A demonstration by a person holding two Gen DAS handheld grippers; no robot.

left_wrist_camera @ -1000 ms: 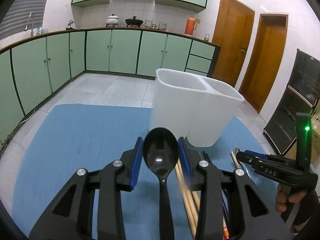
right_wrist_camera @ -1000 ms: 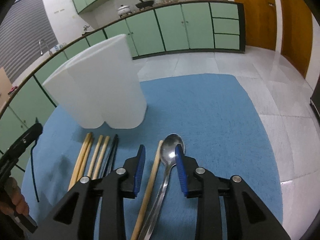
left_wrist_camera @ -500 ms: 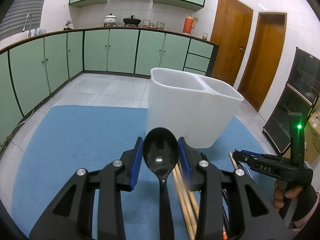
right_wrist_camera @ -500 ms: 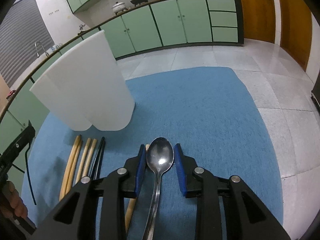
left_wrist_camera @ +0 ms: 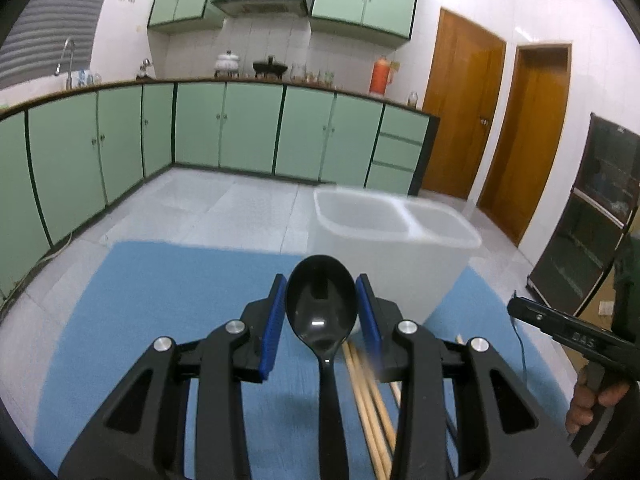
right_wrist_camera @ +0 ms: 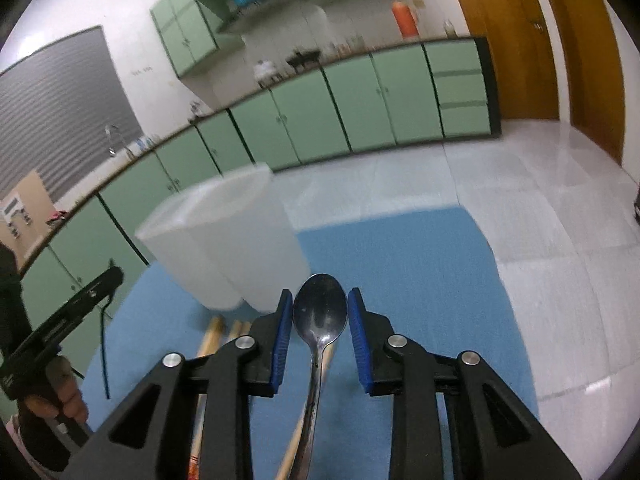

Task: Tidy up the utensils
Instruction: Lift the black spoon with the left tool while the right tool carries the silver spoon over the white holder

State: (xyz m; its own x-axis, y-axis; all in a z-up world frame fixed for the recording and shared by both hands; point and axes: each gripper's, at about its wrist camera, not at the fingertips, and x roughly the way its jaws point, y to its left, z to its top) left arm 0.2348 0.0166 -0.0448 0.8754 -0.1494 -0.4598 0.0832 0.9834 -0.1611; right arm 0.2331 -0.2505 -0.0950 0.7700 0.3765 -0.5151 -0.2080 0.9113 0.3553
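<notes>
Evidently both claws are loaded: the left gripper point(left_wrist_camera: 321, 312) is closed only as far as the bowl of a black spoon point(left_wrist_camera: 321, 304) allows, its blue pads pressing the bowl's two sides, and the right gripper point(right_wrist_camera: 320, 320) is clamped the same way on a metal spoon point(right_wrist_camera: 320, 312), handle trailing back under the camera. Both spoons are off the blue mat point(left_wrist_camera: 160, 300), carried above its near part, with the white two-compartment holder point(left_wrist_camera: 384, 248) standing upright toward the mat's far edge and apparently empty as far as its rims show. Several wooden chopsticks point(right_wrist_camera: 210, 338) lie on the mat between the holder and the near edge. The risk I see is the grip itself: a rounded, smooth bowl pinched at its widest part can pivot or squirt forward, especially the heavier steel one, if either hand tilts or jolts. A second hazard is crowding, since both grippers would converge on one light plastic holder; a knock against its rim could tip or shove it. Dropping a spoon bowl-first from too high might also bounce it out.
</notes>
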